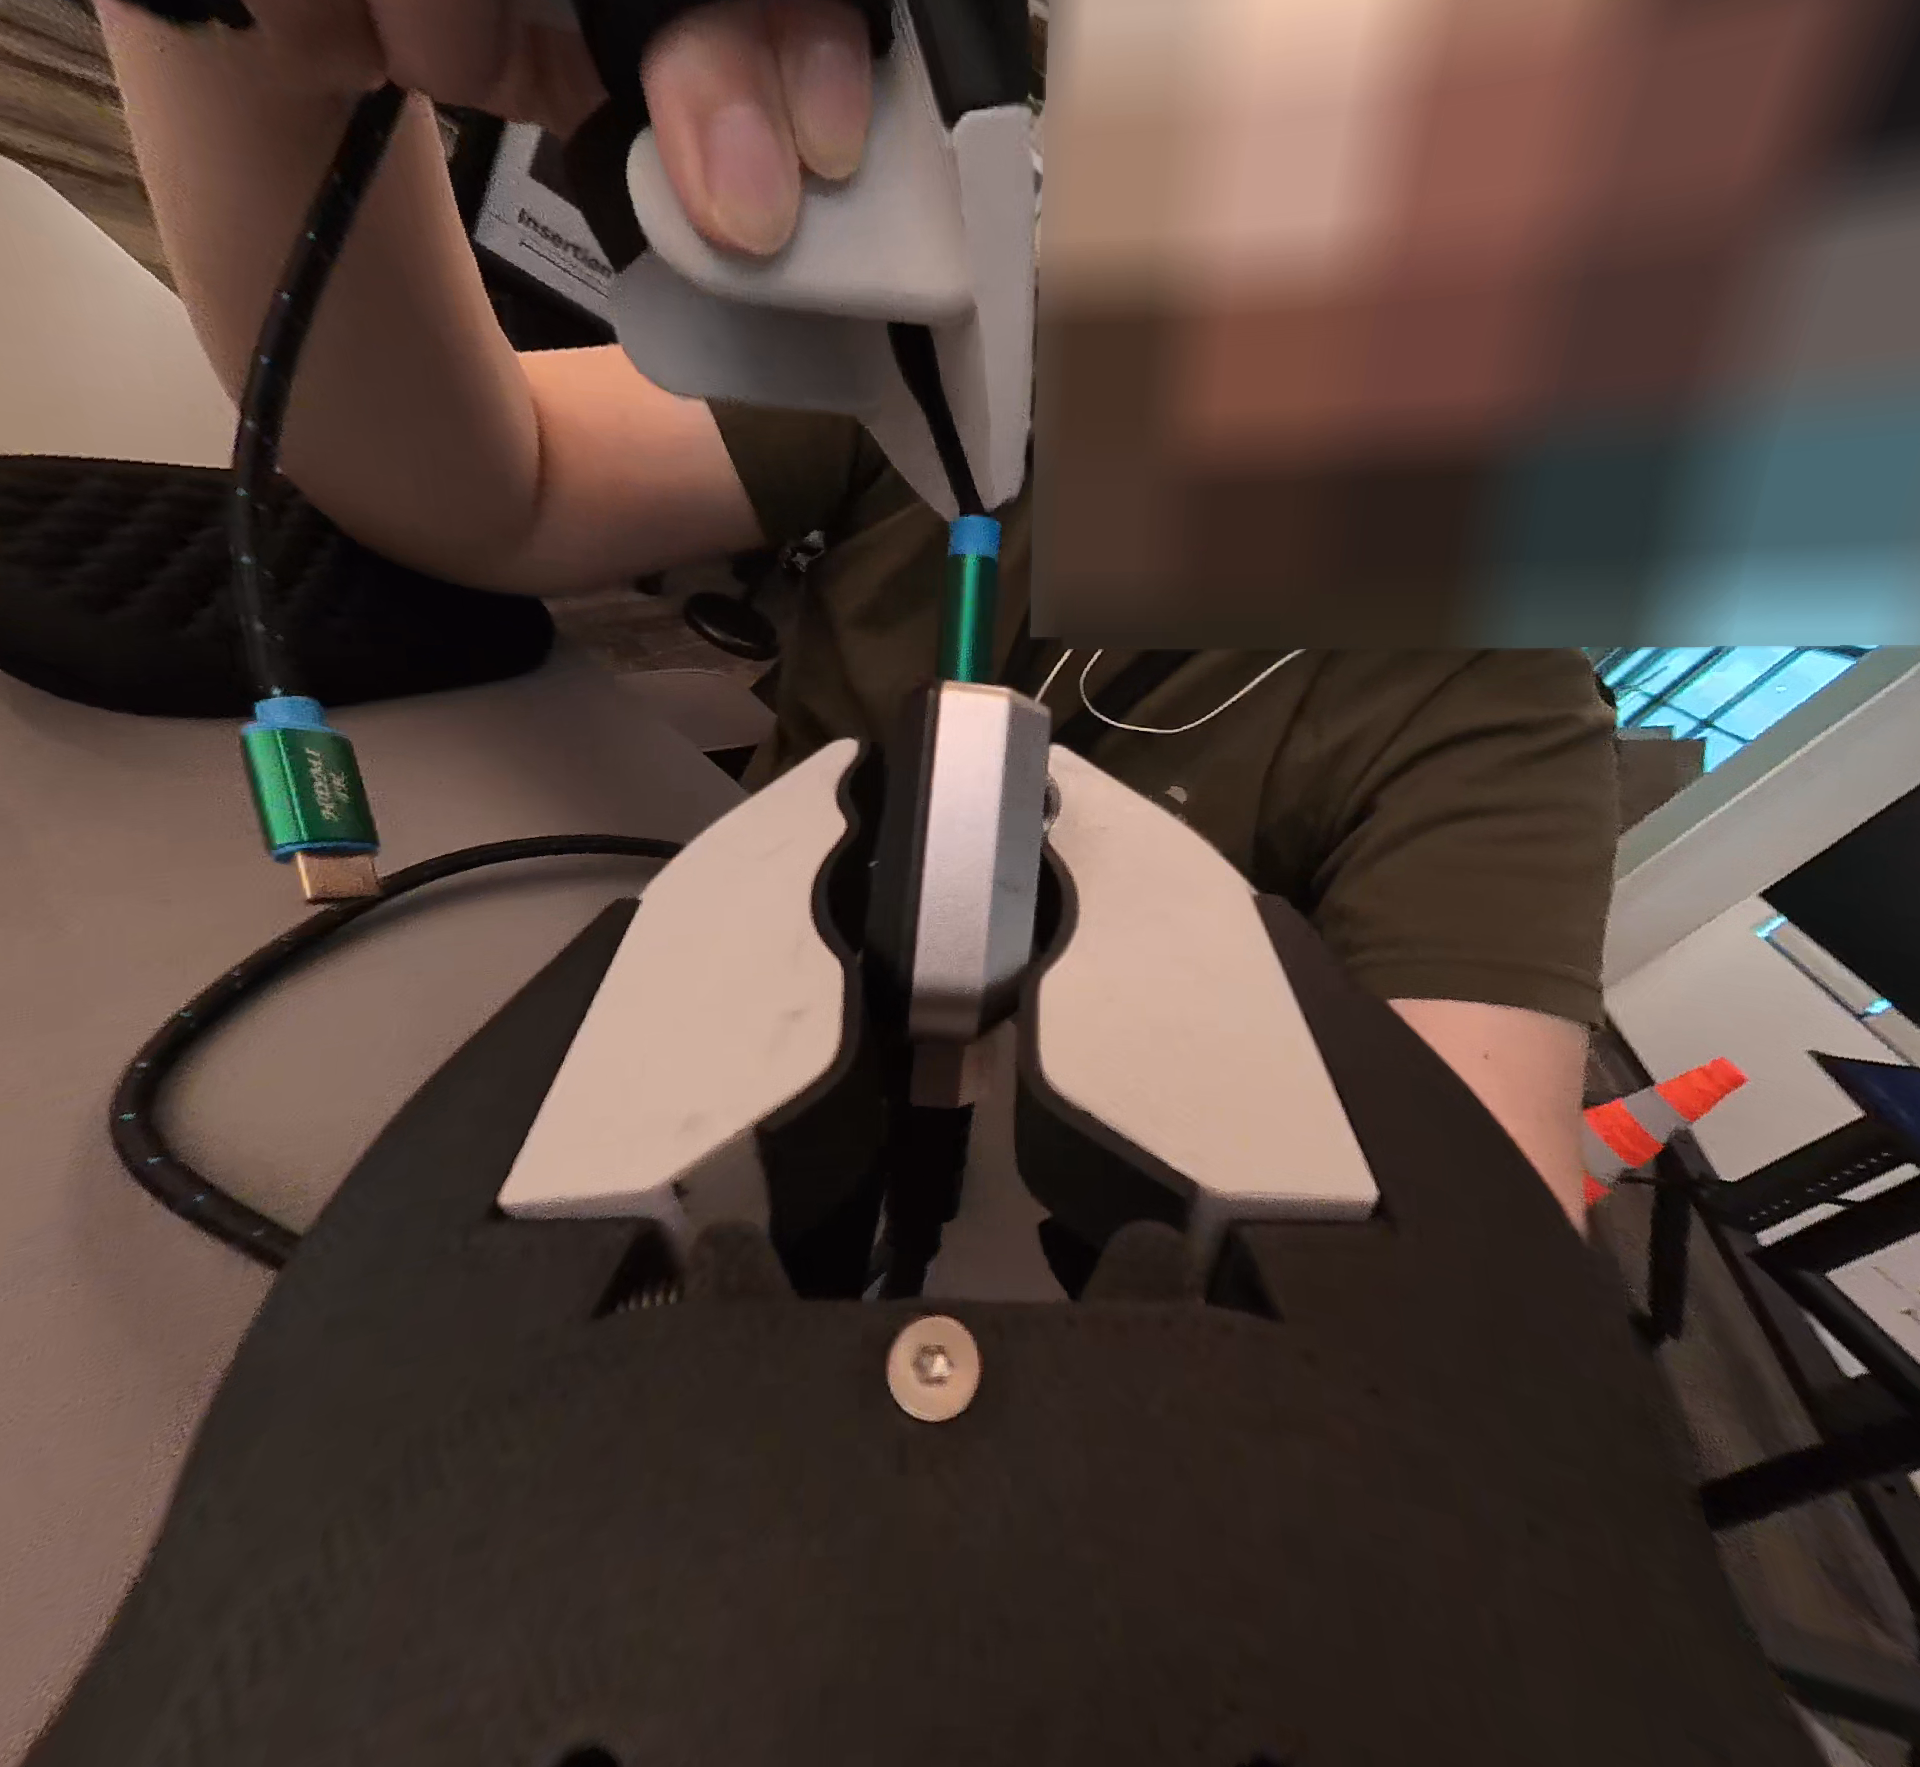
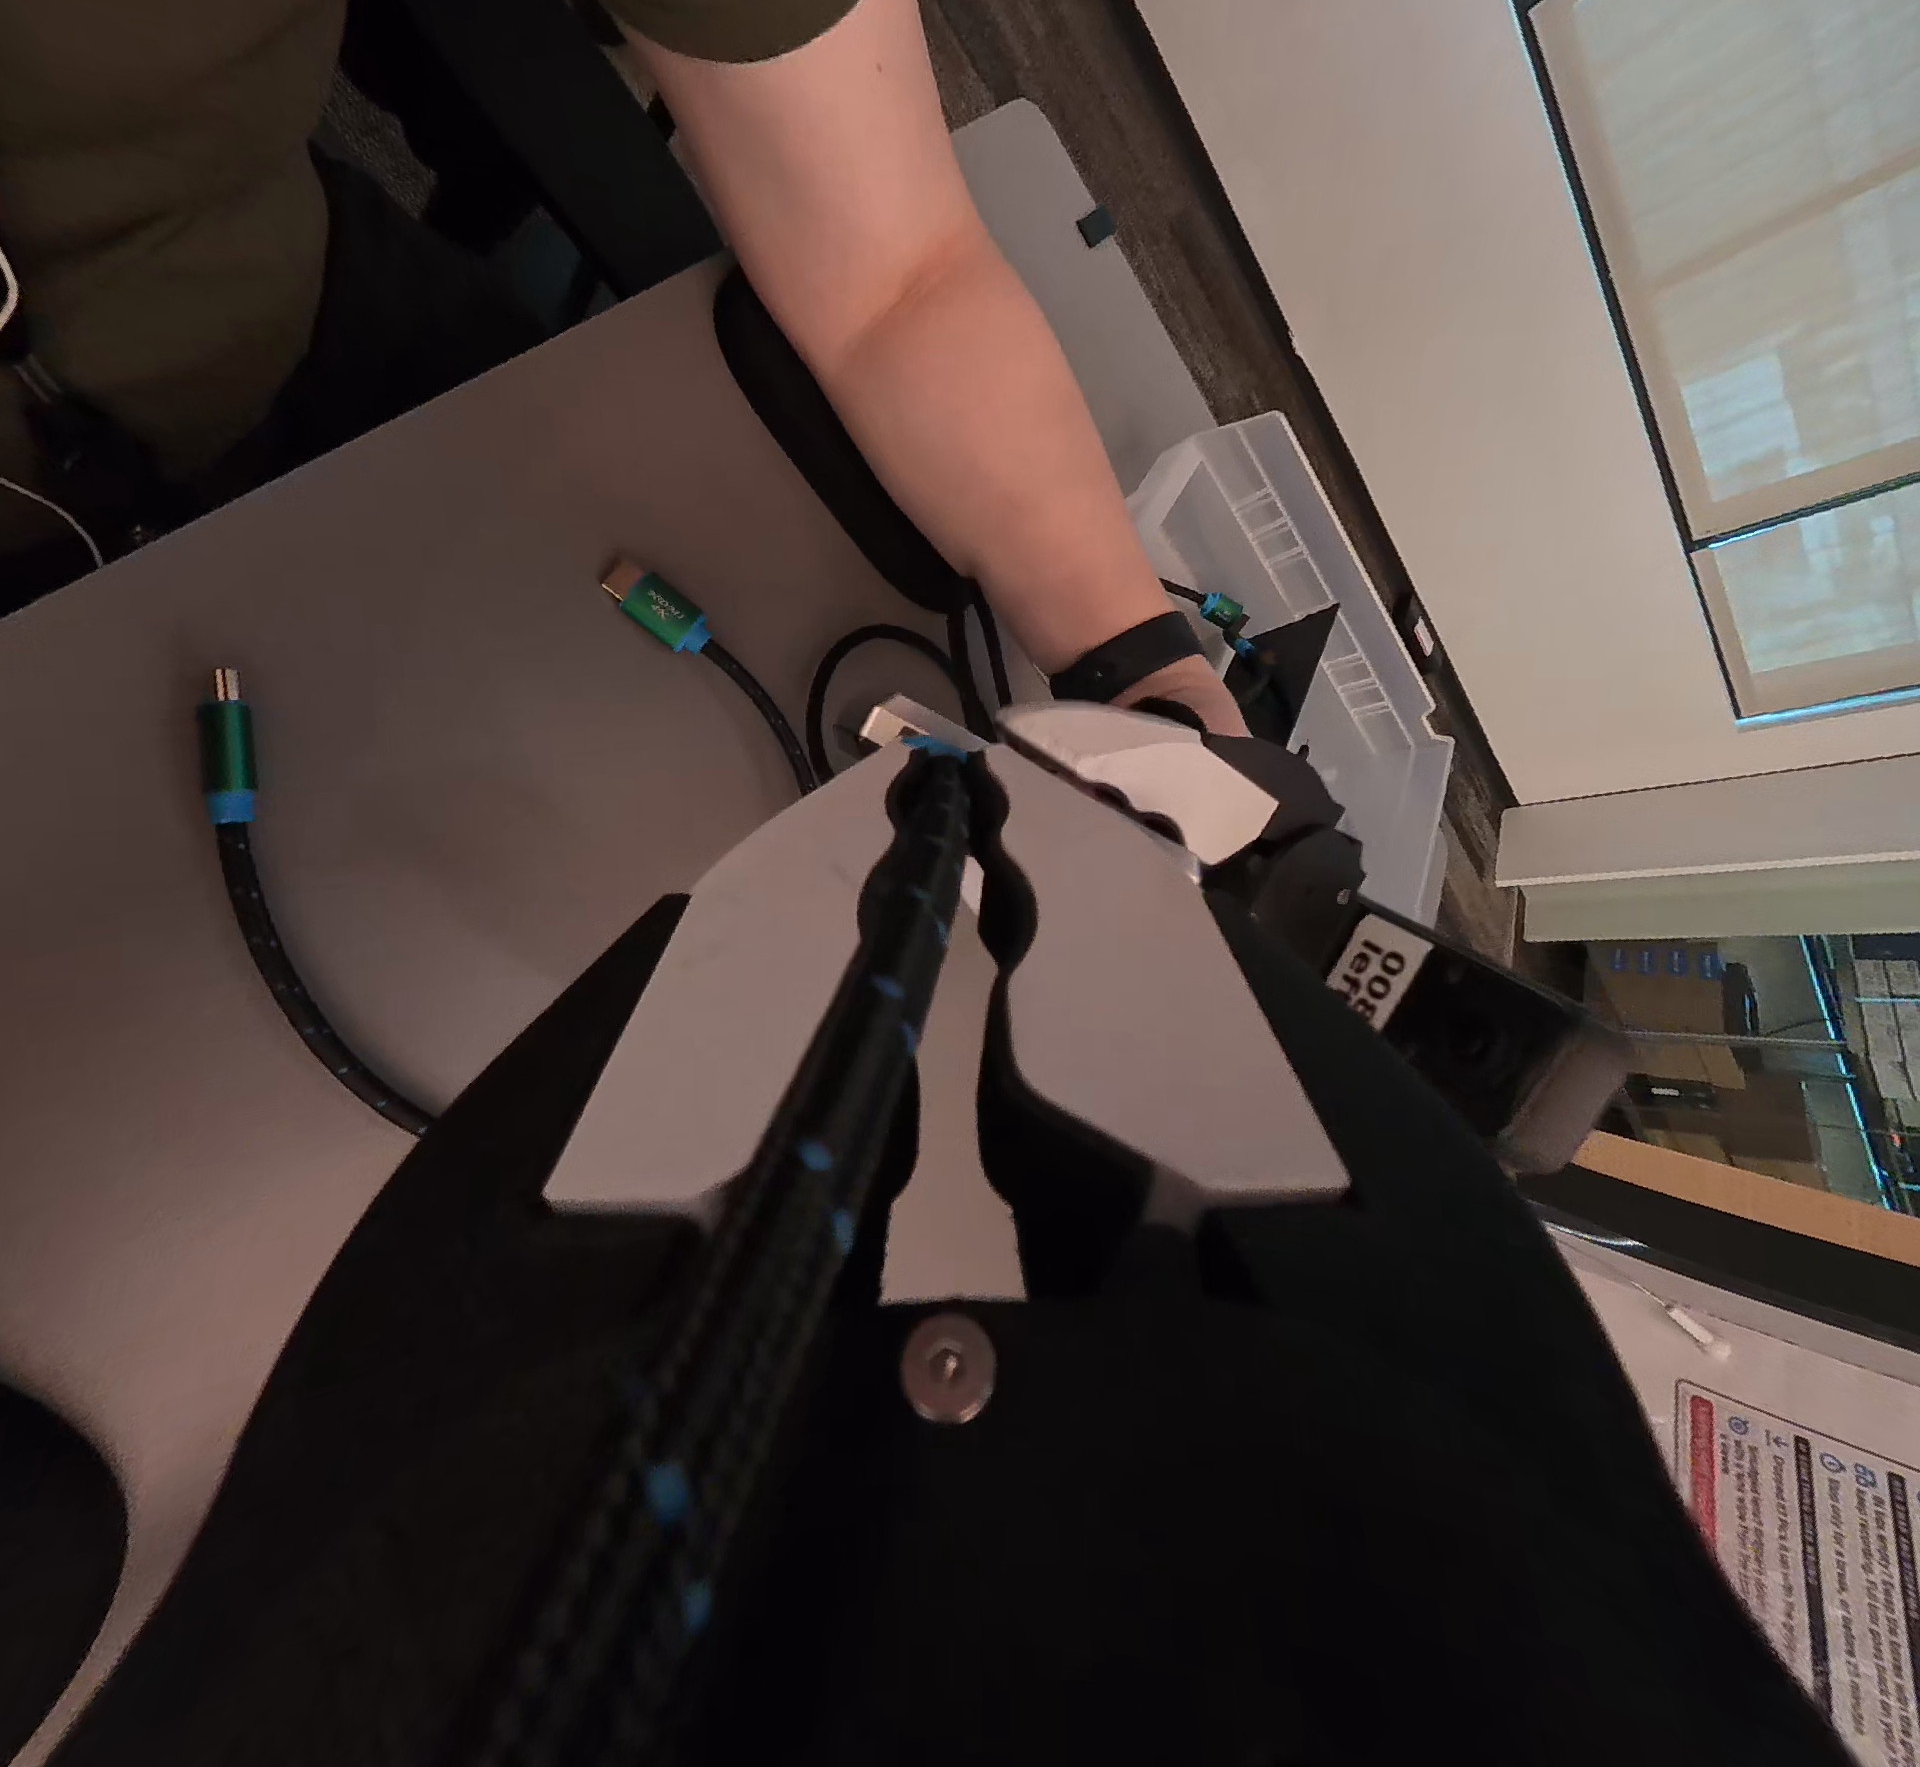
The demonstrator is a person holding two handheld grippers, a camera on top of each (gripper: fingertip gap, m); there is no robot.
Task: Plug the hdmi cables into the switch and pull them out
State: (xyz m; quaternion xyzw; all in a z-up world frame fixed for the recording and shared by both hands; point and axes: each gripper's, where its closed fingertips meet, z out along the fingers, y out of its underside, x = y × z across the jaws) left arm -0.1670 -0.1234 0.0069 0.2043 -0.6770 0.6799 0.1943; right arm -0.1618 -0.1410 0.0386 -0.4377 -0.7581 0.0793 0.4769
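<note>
On the pale grey table (image 2: pixel 436 491) lie two loose HDMI plugs, green metal with blue collars on braided black cable: one (image 2: pixel 657 614) at ten o'clock of the right gripper (image 2: pixel 940 761), another (image 2: pixel 225 747) at nine. The left gripper (image 1: pixel 961 844) is clamped on the silver, slab-shaped switch (image 1: pixel 971 870). The right gripper's pale fingers pinch a braided cable (image 2: pixel 914 896) whose green plug (image 1: pixel 966 616) meets the switch's twelve o'clock edge.
</note>
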